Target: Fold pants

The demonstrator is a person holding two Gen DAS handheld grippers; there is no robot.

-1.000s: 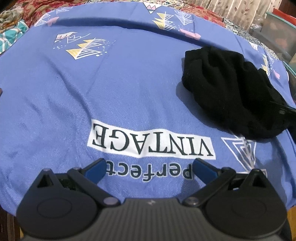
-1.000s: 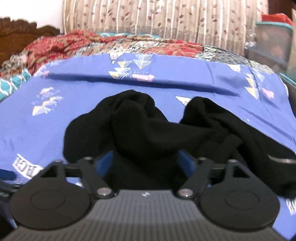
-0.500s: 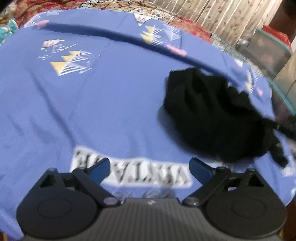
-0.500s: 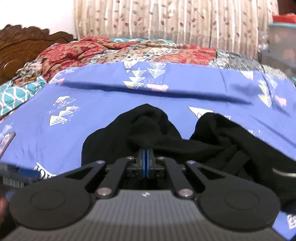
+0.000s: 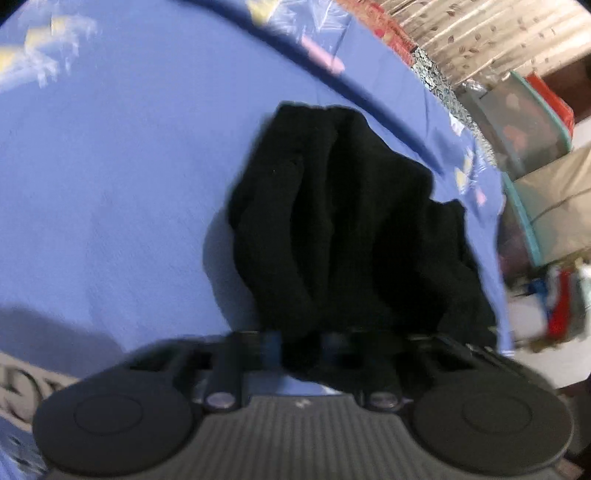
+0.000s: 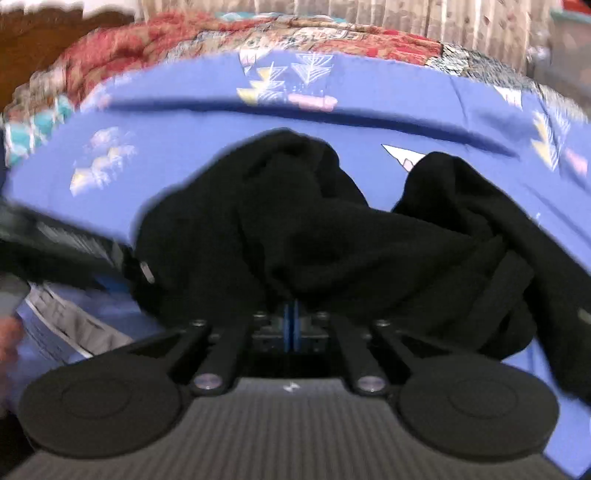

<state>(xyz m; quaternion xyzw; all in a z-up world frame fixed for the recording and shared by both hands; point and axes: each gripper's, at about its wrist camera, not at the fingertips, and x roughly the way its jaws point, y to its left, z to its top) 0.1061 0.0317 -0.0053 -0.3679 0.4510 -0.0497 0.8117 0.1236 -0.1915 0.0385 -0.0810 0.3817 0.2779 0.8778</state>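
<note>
Blue printed bedsheet [image 6: 192, 147] was spread over a bed, and everything else was seen upon it. Nearest in the right wrist view, the right gripper [image 6: 291, 325] was seen with its jaws pressed together on a fold of the black pants [image 6: 332, 236]. In the left wrist view, the left gripper [image 5: 299, 343] was seen with its jaws nearly closed and black cloth bunched between them, though blur hid the contact. The pants [image 5: 343, 221] were heaped in crumpled ridges on the sheet, stretching away from both grippers. Farther off, a red patterned quilt [image 6: 155, 48] was laid along the far edge. Beyond it, a striped curtain [image 6: 369, 11] was hung, and storage bins [image 5: 524, 122] were stacked at the far right.
</note>
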